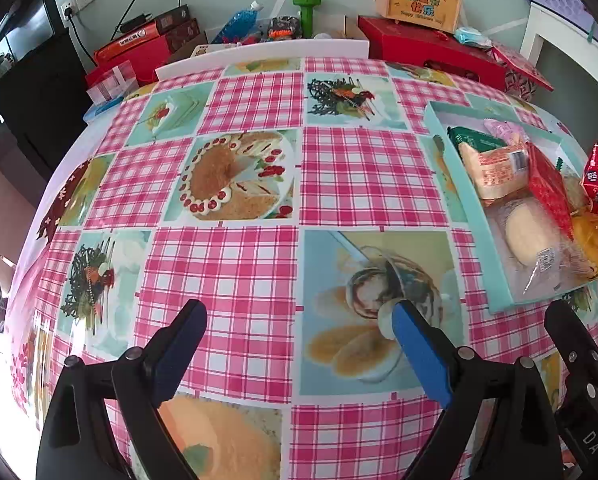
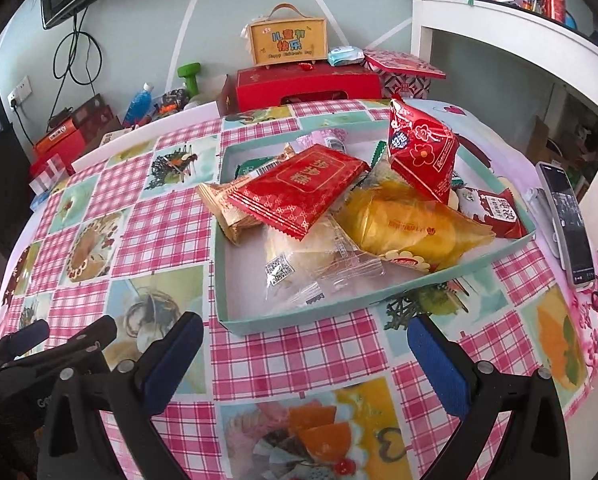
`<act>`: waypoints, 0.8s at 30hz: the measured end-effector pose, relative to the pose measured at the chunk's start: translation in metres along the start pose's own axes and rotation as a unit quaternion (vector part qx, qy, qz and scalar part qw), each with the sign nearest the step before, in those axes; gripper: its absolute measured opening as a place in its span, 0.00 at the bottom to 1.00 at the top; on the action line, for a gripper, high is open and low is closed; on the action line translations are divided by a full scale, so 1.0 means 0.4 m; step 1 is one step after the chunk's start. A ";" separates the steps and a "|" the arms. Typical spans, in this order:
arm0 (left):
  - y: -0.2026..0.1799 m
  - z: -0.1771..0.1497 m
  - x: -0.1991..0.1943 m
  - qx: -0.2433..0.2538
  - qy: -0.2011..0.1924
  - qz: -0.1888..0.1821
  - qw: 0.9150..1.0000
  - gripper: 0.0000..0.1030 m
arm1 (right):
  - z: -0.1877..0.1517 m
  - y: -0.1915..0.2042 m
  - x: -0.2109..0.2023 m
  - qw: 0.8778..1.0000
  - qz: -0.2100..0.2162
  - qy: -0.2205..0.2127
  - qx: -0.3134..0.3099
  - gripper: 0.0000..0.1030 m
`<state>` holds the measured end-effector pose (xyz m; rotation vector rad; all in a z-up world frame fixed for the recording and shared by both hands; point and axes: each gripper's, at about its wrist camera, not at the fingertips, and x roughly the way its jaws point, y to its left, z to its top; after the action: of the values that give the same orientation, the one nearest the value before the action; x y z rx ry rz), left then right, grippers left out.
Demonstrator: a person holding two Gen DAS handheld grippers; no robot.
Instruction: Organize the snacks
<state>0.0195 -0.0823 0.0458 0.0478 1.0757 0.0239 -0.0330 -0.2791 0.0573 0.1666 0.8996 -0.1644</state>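
Your left gripper (image 1: 299, 328) hangs over the tablecloth (image 1: 235, 280) with its jaws spread wide and nothing between them; your right gripper (image 2: 305, 340) stands the same way, wide apart and empty, above bare pink check just short of the tray. From the right wrist, the teal tray (image 2: 299, 312) sits at about twelve o'clock, its near wall just beyond your fingertips (image 2: 431, 344). Inside it, nearest you, lies a clear-wrapped pale bun (image 2: 295, 256), with a yellow-wrapped pastry (image 2: 411, 228) at one o'clock beside it. A flat red packet (image 2: 299, 192) rests on top of a gold-wrapped bar (image 2: 223, 212), and a red pyramid packet (image 2: 423, 152) stands tilted farther back. A dark red packet (image 2: 491, 212) leans at the tray's right wall. At two o'clock, outside the tray, a phone (image 2: 567, 220) lies on the cloth. Beyond the table's far edge sit a red gift box (image 2: 307, 84) and, on top of it, a yellow handled box (image 2: 287, 42).
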 end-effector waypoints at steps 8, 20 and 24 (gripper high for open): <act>0.006 0.003 0.019 -0.002 0.006 0.003 1.000 0.91 | -0.002 -0.007 0.013 1.000 0.003 0.000 0.003 1.00; -0.008 0.003 0.043 0.008 0.011 -0.001 1.000 0.91 | -0.006 -0.030 0.034 1.000 -0.007 0.008 0.007 1.00; -0.008 0.001 0.051 0.011 0.012 -0.005 1.000 0.91 | -0.006 -0.026 0.037 1.000 -0.006 0.009 0.004 1.00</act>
<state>0.0297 -0.0846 0.0279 0.0619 1.0998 0.0042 -0.0280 -0.2897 0.0434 0.1701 0.9187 -0.1785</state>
